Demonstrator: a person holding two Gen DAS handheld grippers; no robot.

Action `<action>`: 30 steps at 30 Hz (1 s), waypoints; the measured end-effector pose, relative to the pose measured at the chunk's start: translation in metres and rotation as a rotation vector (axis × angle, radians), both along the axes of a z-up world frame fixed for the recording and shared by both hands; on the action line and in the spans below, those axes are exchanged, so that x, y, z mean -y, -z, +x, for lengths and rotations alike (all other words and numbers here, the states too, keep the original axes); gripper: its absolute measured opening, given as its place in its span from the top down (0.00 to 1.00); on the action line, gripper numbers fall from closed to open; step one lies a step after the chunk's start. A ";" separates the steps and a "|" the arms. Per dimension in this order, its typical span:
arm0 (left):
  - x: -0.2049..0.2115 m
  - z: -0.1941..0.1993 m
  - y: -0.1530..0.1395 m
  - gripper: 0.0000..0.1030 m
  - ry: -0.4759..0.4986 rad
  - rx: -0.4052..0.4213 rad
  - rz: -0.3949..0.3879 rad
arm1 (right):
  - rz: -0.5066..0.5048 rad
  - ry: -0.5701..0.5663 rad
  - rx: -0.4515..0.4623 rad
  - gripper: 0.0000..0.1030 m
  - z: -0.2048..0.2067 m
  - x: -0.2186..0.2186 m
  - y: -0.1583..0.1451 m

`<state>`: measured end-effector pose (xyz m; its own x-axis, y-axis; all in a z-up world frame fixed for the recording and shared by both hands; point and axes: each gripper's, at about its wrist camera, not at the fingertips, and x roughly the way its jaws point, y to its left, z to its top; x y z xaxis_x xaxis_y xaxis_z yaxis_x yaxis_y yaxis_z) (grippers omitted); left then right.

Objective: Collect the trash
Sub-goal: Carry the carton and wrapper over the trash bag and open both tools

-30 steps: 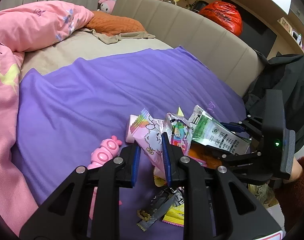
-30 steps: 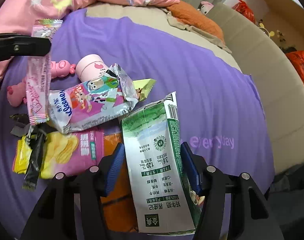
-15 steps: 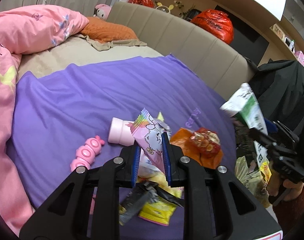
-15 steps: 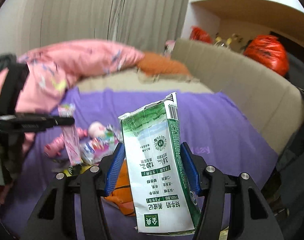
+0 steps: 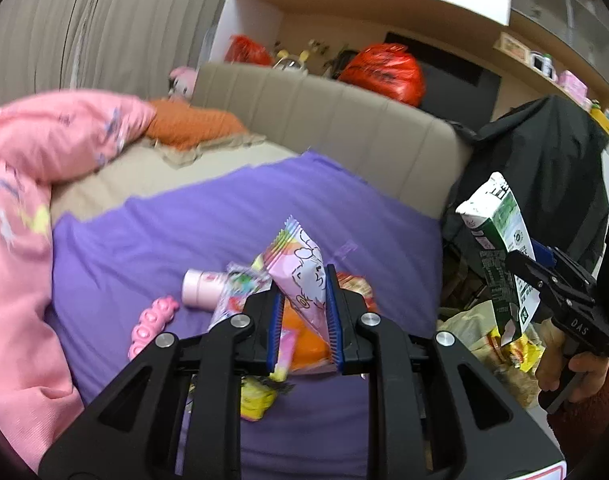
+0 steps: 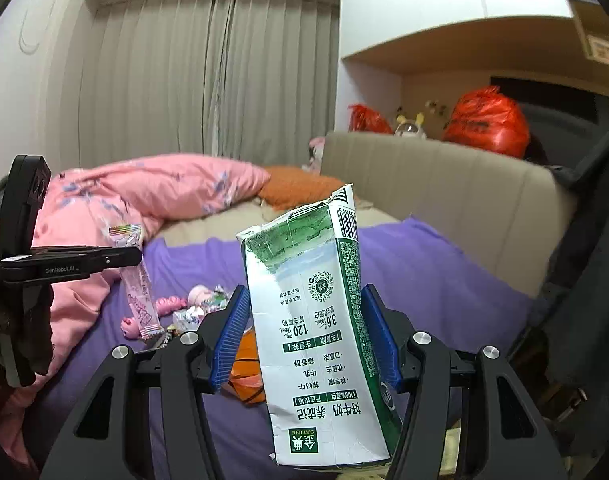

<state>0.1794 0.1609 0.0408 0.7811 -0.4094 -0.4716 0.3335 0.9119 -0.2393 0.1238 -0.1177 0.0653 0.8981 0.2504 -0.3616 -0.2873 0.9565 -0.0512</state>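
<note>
We saw two pieces of trash held up in the air above a bed. The right gripper (image 6: 304,334) had its blue pads spread wide and pressed on both sides of a crumpled green and white milk carton (image 6: 320,320), printed side facing us and upside down. In the left wrist view that same carton (image 5: 500,248) hung at the right, past the edge of the bed, above a pale bag (image 5: 488,344) holding yellow wrappers. A hand (image 5: 564,364) in a dark red sleeve held that gripper's handle.

The left gripper (image 5: 303,312) had its jaws nearly closed, pinching a pink snack wrapper (image 5: 300,272) with a cartoon drawing and a rainbow-striped top edge. From the right wrist view the wrapper (image 6: 138,280) dangled at the left, clear of the bedding.

Below, on the purple sheet (image 5: 164,240), more litter lay in a loose heap: an orange packet (image 6: 246,372), a yellow wrapper (image 5: 256,400), a small pink cup on its side (image 5: 200,290) and a pink toy (image 5: 150,324) just to its left. A pink quilt (image 6: 152,188) was bunched at the far left, an orange pillow (image 5: 192,128) beyond it, and a beige padded headboard (image 6: 444,184) ran along the far right.
</note>
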 end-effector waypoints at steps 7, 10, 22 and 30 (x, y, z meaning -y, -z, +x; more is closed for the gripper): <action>0.072 -0.040 -0.034 0.82 0.111 0.109 0.075 | 0.050 0.064 0.104 0.48 -0.058 0.061 -0.021; 0.107 -0.055 -0.036 0.82 0.169 0.118 0.086 | 0.072 0.104 0.126 0.48 -0.084 0.094 -0.022; 0.256 -0.072 -0.010 0.82 0.421 0.087 0.082 | 0.256 0.247 0.118 0.47 -0.122 0.203 0.009; 0.322 -0.057 0.049 0.82 0.495 -0.041 0.168 | 0.351 0.333 -0.020 0.47 -0.085 0.232 0.080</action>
<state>0.1225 -0.1614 -0.0081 0.4926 -0.6409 -0.5888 0.7278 0.6743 -0.1250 0.0388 -0.3498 -0.0143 0.9437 0.0604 -0.3252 0.0401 0.9551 0.2935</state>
